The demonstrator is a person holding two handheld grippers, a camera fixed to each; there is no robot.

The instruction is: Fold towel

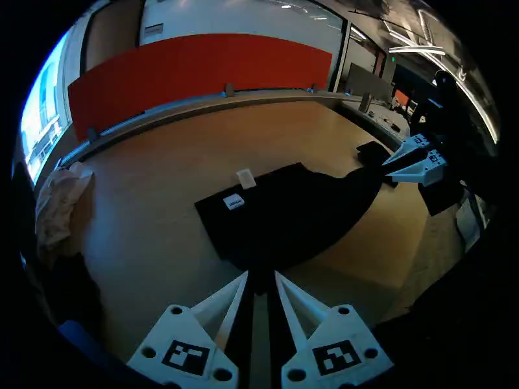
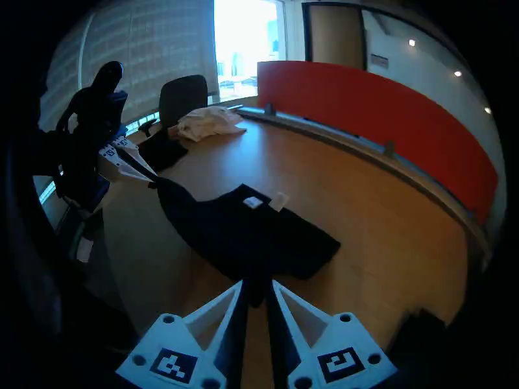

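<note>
A black towel [image 1: 292, 214] with two small white tags lies spread on the wooden table [image 1: 162, 194]. In the left gripper view, my left gripper [image 1: 261, 282] is shut on the towel's near corner, lifted slightly off the table. My right gripper [image 1: 389, 170] shows at the far right, shut on the opposite corner, which is pulled up into a point. In the right gripper view, the towel [image 2: 246, 240] runs from my right gripper [image 2: 257, 285], shut on its near edge, to my left gripper [image 2: 150, 180] at the far left.
A cream cloth pile [image 1: 58, 201] [image 2: 207, 122] sits at the table's end near a dark office chair [image 2: 185, 97]. A second black cloth [image 1: 373, 152] [image 2: 159, 152] lies beyond the towel. A red partition [image 1: 194, 71] [image 2: 389, 123] lines the far edge.
</note>
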